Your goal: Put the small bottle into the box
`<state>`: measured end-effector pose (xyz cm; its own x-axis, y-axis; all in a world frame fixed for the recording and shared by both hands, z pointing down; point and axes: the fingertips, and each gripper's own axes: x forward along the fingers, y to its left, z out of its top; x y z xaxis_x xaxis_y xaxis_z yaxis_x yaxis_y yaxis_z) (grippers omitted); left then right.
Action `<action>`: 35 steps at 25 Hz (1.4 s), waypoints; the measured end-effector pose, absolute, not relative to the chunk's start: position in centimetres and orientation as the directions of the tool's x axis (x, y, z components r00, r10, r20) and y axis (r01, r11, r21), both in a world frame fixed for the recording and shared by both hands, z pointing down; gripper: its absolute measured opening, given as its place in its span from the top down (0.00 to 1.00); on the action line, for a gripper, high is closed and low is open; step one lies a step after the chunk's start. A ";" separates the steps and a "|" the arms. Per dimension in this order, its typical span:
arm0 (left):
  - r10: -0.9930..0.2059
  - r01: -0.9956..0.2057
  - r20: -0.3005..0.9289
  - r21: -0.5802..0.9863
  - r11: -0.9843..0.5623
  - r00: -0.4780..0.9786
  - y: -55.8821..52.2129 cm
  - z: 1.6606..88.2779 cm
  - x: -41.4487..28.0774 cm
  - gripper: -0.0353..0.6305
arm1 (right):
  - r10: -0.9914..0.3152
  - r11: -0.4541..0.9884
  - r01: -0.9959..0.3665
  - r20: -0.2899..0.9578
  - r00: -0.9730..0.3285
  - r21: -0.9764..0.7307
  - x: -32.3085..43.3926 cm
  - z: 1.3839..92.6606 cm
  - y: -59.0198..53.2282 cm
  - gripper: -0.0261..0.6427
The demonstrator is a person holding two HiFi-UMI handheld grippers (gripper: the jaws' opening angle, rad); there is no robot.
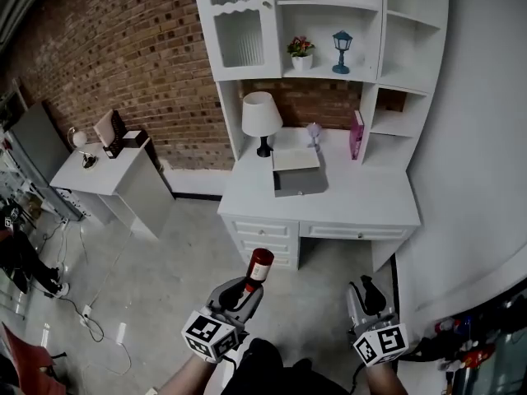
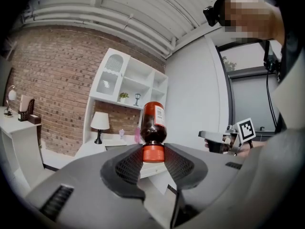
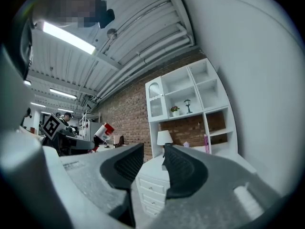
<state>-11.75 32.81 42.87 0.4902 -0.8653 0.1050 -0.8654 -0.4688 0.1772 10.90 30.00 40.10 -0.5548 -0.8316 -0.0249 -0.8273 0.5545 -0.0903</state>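
Note:
A small dark bottle (image 1: 259,268) with a red cap and a red label sticks out forward from my left gripper (image 1: 249,290). In the left gripper view the left gripper (image 2: 153,156) is shut on the red cap, and the bottle (image 2: 153,120) rises above it. My right gripper (image 1: 366,290) hangs low at the right, open, with nothing between its pads (image 3: 183,168). The right gripper view also shows the bottle (image 3: 101,132) off to the left. The open grey box (image 1: 298,175) lies on the white desk (image 1: 362,200), far ahead of both grippers.
On the desk stand a white lamp (image 1: 261,118) and a pink book (image 1: 356,134), with a white shelf unit (image 1: 329,23) above it. A small white side table (image 1: 107,175) stands at the left by the brick wall. Cables (image 1: 90,319) lie on the grey floor.

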 end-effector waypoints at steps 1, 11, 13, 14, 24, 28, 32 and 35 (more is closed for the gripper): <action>-0.871 -0.871 0.108 0.179 -0.457 0.479 32.8 43.1 -12.0 0.74 | -0.831 0.556 -0.826 -0.025 -0.556 -0.091 11.1 40.2 29.9 0.78; -0.875 -0.872 0.118 0.217 -0.438 0.469 26.7 45.0 -13.6 0.74 | -0.856 0.515 -0.852 -0.001 -0.517 -0.091 11.6 41.4 24.4 0.78; -0.870 -0.866 0.112 0.216 -0.451 0.481 24.4 45.5 -14.1 0.74 | -0.865 0.500 -0.862 0.007 -0.502 -0.085 11.3 41.6 22.4 0.78; -0.866 -0.862 0.110 0.219 -0.457 0.488 23.1 45.7 -14.3 0.74 | -0.869 0.492 -0.867 0.011 -0.494 -0.081 11.0 41.6 21.3 0.78; -0.820 -0.810 0.101 0.264 -0.524 0.564 10.8 46.1 -17.5 0.74 | -0.902 0.427 -0.903 0.049 -0.429 -0.054 6.7 41.4 10.6 0.78; -0.812 -0.801 0.109 0.282 -0.527 0.573 8.1 47.0 -20.0 0.74 | -0.905 0.417 -0.908 0.069 -0.419 -0.042 4.3 41.5 7.8 0.78; -0.816 -0.805 0.120 0.301 -0.512 0.565 5.6 48.4 -22.9 0.74 | -0.907 0.411 -0.911 0.087 -0.411 -0.019 2.3 41.4 5.5 0.78; -0.820 -0.806 0.128 0.319 -0.498 0.557 4.2 49.5 -24.2 0.74 | -0.906 0.411 -0.912 0.105 -0.410 -0.010 1.4 41.9 4.2 0.78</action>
<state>-24.16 4.16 49.54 0.5574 -0.8202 0.1283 -0.8063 -0.4980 0.3192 1.35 4.21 41.88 -0.4095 -0.9063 0.1047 -0.9117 0.4108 -0.0103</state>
